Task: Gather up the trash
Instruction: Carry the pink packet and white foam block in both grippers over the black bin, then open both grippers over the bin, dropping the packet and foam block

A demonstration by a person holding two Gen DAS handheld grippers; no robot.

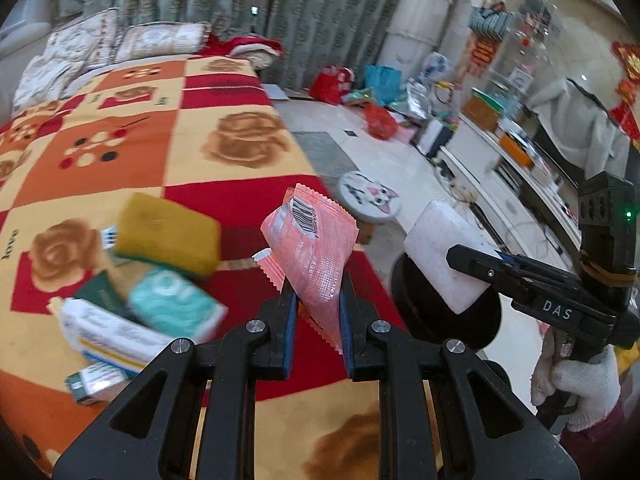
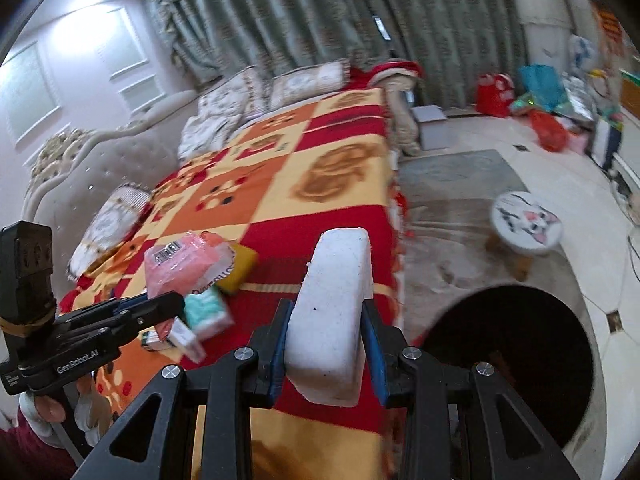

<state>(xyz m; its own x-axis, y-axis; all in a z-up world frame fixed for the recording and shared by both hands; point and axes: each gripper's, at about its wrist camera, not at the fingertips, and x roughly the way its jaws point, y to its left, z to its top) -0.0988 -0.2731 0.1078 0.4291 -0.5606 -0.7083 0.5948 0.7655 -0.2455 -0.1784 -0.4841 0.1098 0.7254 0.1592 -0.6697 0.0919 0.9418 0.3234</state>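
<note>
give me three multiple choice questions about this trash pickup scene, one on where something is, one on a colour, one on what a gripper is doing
1. Where is the yellow sponge?
A. on the bedspread
B. on the cat stool
C. in the black bin

2. What colour is the wrapper in the left gripper?
A. blue
B. pink
C. green

3. The right gripper is:
A. open, empty
B. shut on the white block
C. out of view

Answers: 1 A, it lies among the packets on the bed. 2 B, pink with a barcode. 3 B, both pads press the block's sides.

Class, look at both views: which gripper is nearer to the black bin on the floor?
Right. The right gripper, shut on the white foam block, sits beside the black bin; the left gripper holds the pink wrapper over the bed, farther away.
</note>
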